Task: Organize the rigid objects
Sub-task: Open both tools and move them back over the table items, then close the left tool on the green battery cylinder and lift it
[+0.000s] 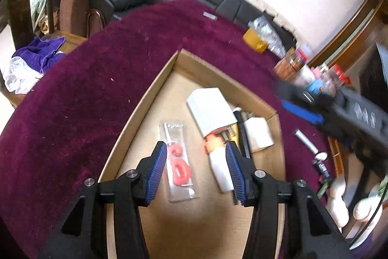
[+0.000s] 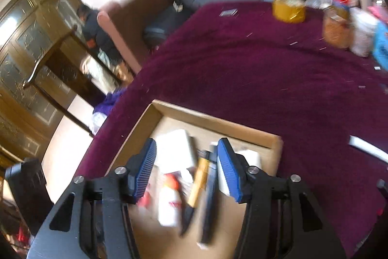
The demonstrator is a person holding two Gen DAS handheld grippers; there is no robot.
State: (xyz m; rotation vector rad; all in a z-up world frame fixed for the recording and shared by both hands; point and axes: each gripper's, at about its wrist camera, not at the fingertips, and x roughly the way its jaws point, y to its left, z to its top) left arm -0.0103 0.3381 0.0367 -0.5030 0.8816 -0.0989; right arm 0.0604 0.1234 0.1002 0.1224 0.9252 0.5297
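Both grippers are held released over the cardboard tray point(image 1: 145, 98), nothing gripped: left gripper point(image 1: 196, 149), right gripper point(image 2: 186, 149). Sorted items, such as the white bottle point(image 1: 222, 171) and candle packet point(image 1: 178, 162), are kept inside, likely for grouping.

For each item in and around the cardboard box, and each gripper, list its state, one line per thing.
cardboard box: open, partly filled
white bottle: lying flat, orange cap on
candle packet: flat, sealed
white carton: lying, end open
left gripper: open, empty
right gripper: open, empty

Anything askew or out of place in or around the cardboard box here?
Mostly the box contents: the white bottle, white carton and candle packet lie jumbled at odd angles. Nothing looks spilled.
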